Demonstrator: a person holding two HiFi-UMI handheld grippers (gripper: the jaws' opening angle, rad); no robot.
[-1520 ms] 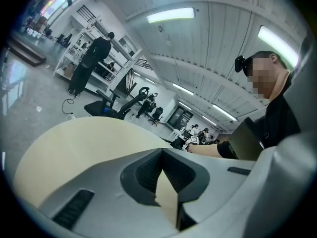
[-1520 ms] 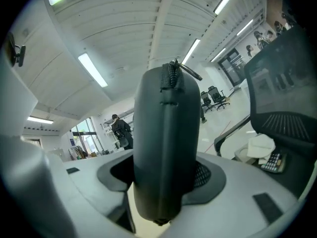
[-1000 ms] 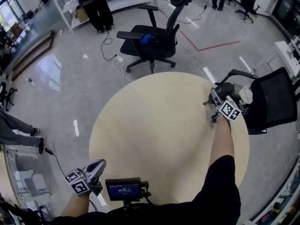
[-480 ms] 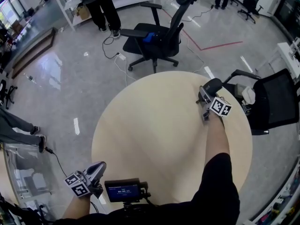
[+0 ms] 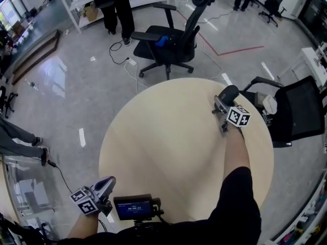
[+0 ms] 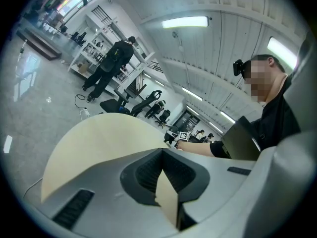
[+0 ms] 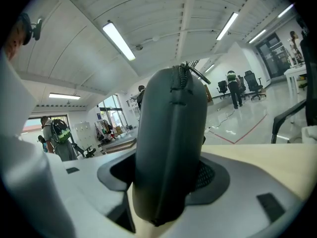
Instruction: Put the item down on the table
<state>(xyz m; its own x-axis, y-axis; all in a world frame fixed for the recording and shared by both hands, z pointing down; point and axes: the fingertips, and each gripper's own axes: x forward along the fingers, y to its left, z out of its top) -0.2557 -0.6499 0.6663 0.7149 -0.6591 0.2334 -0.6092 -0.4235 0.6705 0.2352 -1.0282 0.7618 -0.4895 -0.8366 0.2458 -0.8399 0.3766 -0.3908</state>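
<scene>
Since a second ago, the right gripper (image 5: 225, 105) has come in from the table's edge at 3 o'clock and now sits over the tabletop at about 2 o'clock. In the last half second it has hardly moved.

Its jaws are squeezed tight on a dark grey zip case (image 7: 171, 143). The case stands up out of the jaws, and its long way runs straight out along them. The zip line faces the camera. From the head view, the case (image 5: 228, 93) points toward about 11 o'clock. The table is right under it, but I cannot tell if the case touches the wood yet.

The left gripper (image 5: 104, 185) is far off, at the table's edge near 7 o'clock. Its jaw tips are pressed together with nothing in them. So the right hand is the one to do the job. I think it needs to go down and then let go.

The round tan table (image 5: 168, 137) has nothing else on it. A small screen (image 5: 134, 207) sits at 6 o'clock. A black office chair (image 5: 168, 40) stands past 12 o'clock.
</scene>
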